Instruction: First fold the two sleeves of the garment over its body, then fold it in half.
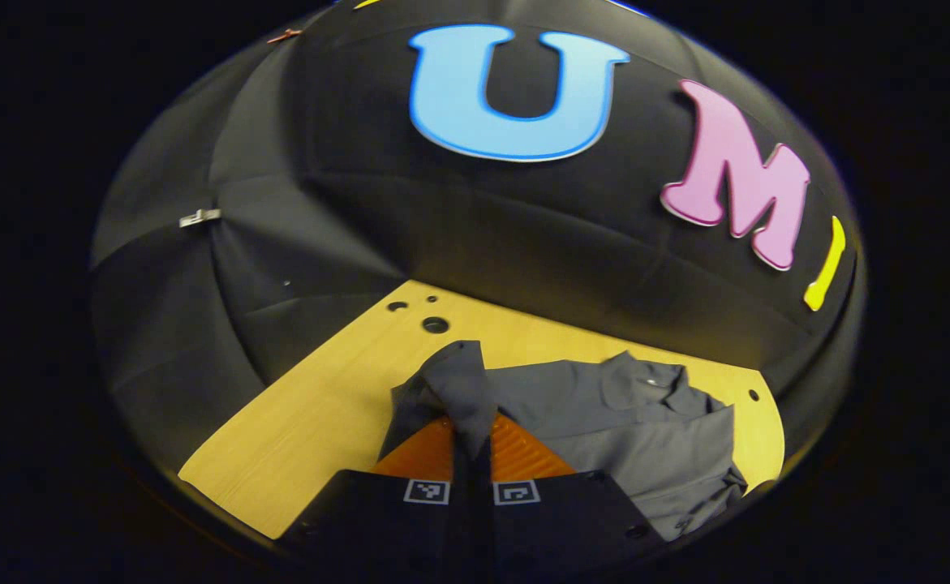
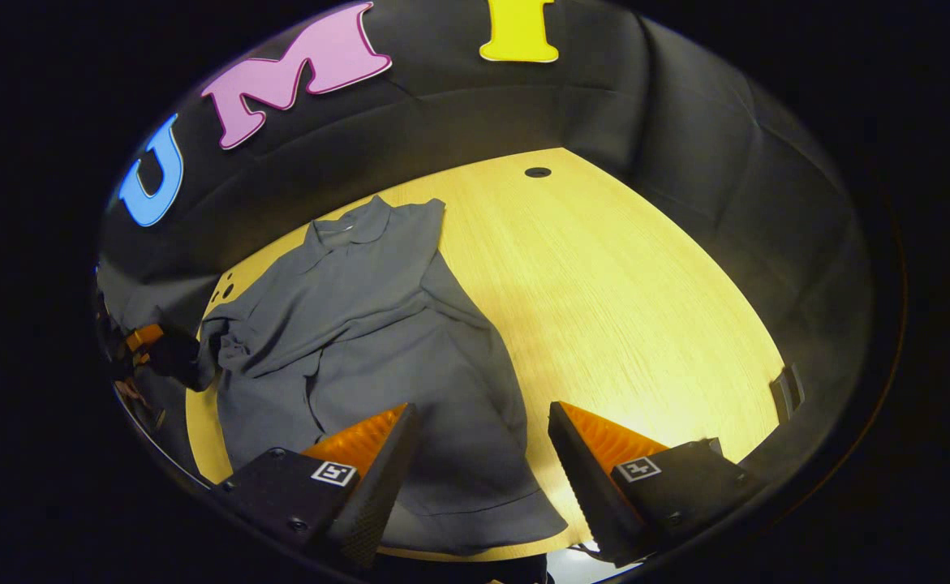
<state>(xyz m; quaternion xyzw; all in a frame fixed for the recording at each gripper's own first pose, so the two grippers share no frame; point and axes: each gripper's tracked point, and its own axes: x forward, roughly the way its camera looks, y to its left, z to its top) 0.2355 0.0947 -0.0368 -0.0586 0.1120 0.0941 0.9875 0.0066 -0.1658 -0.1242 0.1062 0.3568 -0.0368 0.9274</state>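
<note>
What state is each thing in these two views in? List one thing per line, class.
Garment: spread on the table, one sleeve lifted, not yet folded in half.
Left gripper: shut on the garment's sleeve.
Right gripper: open, above the garment's hem, holding nothing.
Table: garment lying on it.

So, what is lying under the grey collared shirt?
The grey collared shirt lies on the yellow wooden table, which shows all around it. Whatever the cloth covers is hidden. The left gripper pinches one sleeve.
</note>
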